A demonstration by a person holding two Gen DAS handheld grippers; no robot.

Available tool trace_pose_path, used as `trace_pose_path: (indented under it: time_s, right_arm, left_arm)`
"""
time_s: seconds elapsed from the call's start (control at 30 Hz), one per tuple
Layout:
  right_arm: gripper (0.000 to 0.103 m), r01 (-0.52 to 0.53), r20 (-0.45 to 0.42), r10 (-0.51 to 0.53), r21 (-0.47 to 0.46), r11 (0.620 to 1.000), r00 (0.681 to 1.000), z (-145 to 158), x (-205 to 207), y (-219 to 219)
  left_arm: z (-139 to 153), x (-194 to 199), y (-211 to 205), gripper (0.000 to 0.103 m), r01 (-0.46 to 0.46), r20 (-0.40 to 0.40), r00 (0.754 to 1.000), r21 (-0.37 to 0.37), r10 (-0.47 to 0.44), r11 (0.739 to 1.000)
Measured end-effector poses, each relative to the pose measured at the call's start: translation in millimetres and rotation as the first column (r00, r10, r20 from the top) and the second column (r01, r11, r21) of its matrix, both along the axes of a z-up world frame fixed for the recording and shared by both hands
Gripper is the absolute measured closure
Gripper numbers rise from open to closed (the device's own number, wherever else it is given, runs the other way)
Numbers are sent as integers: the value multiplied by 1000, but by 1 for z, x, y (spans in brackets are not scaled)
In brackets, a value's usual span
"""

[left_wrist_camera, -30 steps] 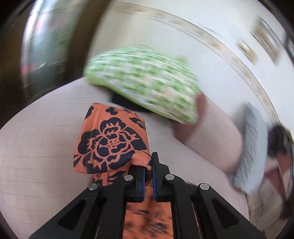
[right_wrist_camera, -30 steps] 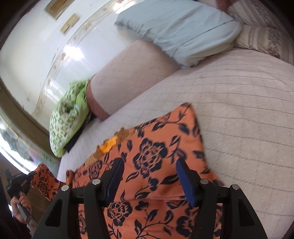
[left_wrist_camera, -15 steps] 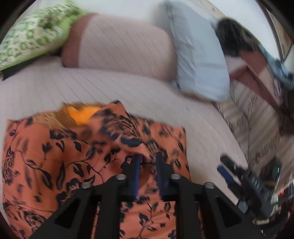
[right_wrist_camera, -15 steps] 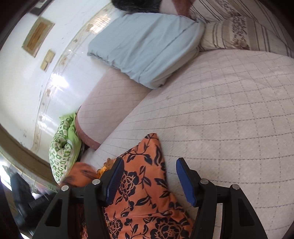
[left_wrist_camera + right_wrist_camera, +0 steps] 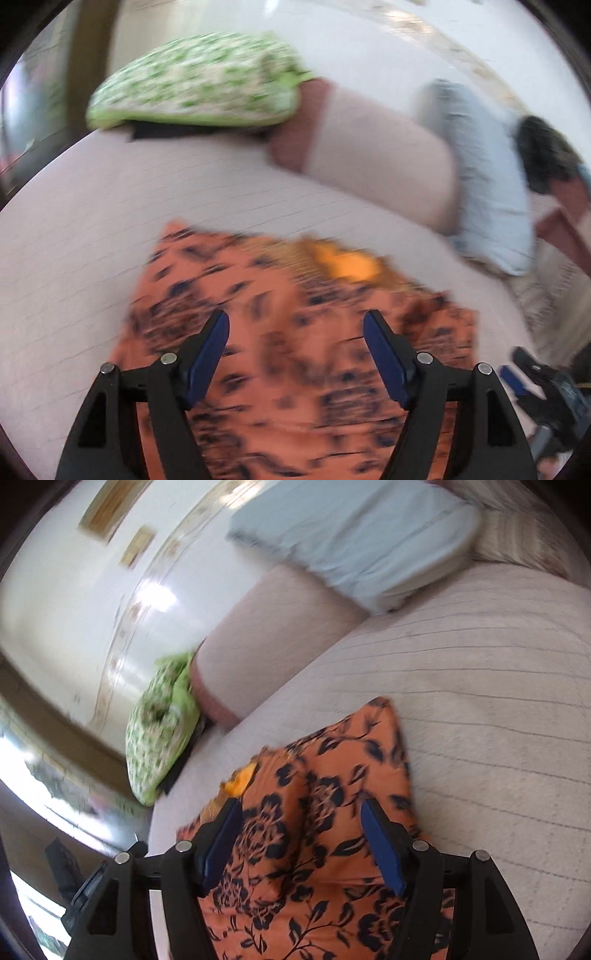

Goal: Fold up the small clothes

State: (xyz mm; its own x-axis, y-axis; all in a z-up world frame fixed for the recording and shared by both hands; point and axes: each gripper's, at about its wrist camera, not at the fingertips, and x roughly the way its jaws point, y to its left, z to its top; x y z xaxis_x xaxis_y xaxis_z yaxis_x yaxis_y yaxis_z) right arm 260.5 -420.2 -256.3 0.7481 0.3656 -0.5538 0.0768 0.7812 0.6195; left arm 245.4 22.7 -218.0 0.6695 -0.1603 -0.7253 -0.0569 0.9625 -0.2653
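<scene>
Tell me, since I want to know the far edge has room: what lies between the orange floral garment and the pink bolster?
Only bare quilted bedcover lies between the orange floral garment and the pink bolster; the right wrist view shows it best.

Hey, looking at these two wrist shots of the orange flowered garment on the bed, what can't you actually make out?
- Left wrist view: motion blur smears the orange garment, so its folds and print are unreadable.
- Both views: the garment's near edge is cut off by the frame bottom and hidden behind the tongs' arms.
- Right wrist view: the yellow patch at the garment's far end is partly tucked under cloth; what it is stays unclear.
- Left wrist view: the dark item under the green pillow is mostly covered.
</scene>
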Motion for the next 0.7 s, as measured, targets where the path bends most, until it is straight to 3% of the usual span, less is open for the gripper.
trace_pose_path:
  time_s: [0.07, 0.17, 0.27, 0.33, 0.43, 0.53, 0.7]
  right_arm:
    - [31, -93, -22, 91, -135, 986, 996, 0, 5, 34]
    - [31, -175, -71, 161, -312, 934, 984, -7, 10, 79]
    - [31, -180, -140, 132, -426, 887, 981, -19, 20, 105]
    - [31, -149, -175, 76, -455, 878, 982, -29, 30, 107]
    - [31, -50, -191, -29, -398, 916, 981, -33, 36, 83]
    - [31, 132, -163, -171, -226, 965, 972, -29, 22, 30]
    - [31, 420, -181, -438, -129, 898, 881, -40, -14, -45]
  left_arm:
    - [-18, -1, 20, 27, -62, -25, 998, 41, 63, 997]
    - [-36, 2, 35, 27, -107, -67, 991, 99, 114, 989]
    - [-49, 12, 41, 27, -141, -105, 982, 150, 157, 979]
    - [-59, 17, 37, 27, -140, -127, 978, 197, 167, 970]
    - [-76, 26, 36, 27, -115, -166, 974, 228, 155, 967]
    - [-76, 29, 40, 27, -114, -159, 976, 215, 150, 970]
    - [-78, 31, 45, 27, -115, -163, 975, 215, 151, 970]
